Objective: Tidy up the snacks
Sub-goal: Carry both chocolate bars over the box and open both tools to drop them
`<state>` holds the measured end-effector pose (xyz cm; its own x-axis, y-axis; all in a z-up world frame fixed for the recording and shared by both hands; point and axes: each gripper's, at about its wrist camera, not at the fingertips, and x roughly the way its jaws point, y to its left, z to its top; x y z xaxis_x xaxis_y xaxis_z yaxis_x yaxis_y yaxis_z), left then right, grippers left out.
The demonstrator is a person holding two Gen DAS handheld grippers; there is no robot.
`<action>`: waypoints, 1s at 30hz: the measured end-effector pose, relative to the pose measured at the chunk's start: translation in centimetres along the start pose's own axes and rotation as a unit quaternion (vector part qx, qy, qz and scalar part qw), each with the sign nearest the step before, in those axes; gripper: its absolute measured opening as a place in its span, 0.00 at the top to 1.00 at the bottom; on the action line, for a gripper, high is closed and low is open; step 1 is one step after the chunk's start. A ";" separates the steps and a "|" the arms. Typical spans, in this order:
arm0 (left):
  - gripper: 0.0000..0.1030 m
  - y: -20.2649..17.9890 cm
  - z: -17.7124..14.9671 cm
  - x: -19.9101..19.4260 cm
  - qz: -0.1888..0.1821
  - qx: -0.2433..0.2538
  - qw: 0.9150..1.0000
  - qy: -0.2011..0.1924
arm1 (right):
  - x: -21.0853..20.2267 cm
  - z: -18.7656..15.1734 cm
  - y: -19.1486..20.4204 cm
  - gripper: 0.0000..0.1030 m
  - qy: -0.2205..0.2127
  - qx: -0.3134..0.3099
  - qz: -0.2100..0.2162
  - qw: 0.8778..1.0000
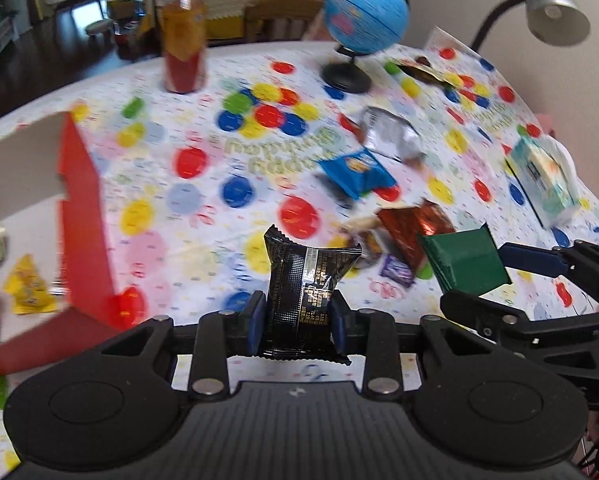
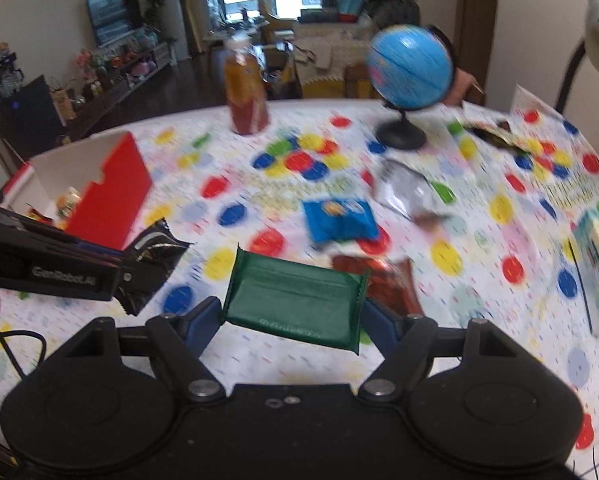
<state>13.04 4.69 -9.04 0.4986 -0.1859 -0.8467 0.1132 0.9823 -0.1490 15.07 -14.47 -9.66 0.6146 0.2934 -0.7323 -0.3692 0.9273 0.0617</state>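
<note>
Black foil snack packet [image 1: 301, 300] clenched upright in left tongs [image 1: 297, 320], green packet [image 2: 295, 304] pinched edgewise in right tongs [image 2: 293, 320], both lifted clear of counter [image 2: 259, 200], likely bound for red box [image 2: 111, 192] beyond left tongs.

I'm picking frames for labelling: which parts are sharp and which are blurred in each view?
Left wrist view: black packet in the left tool is sharp; globe and tablecloth are smeared. Right wrist view: green packet is fairly sharp; blue packet is blurred.
</note>
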 end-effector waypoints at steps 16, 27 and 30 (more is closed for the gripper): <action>0.69 9.7 0.5 -6.8 0.040 -0.059 0.996 -0.055 | 0.3 5.8 11.8 0.26 -0.037 -0.090 0.056 0.994; 0.69 17.3 -0.4 -10.0 0.066 -0.095 0.991 -0.072 | 2.4 8.3 19.2 0.26 -0.040 -0.125 0.088 0.987; 0.69 19.4 -0.7 -10.7 0.074 -0.103 0.989 -0.074 | 3.1 8.8 21.1 0.26 -0.040 -0.132 0.095 0.986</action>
<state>9.32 25.74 -3.27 0.6185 -0.0253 -0.7854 -0.1411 0.9797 -0.1427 15.32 8.06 -4.59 0.5666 0.4829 -0.6677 -0.6449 0.7642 0.0054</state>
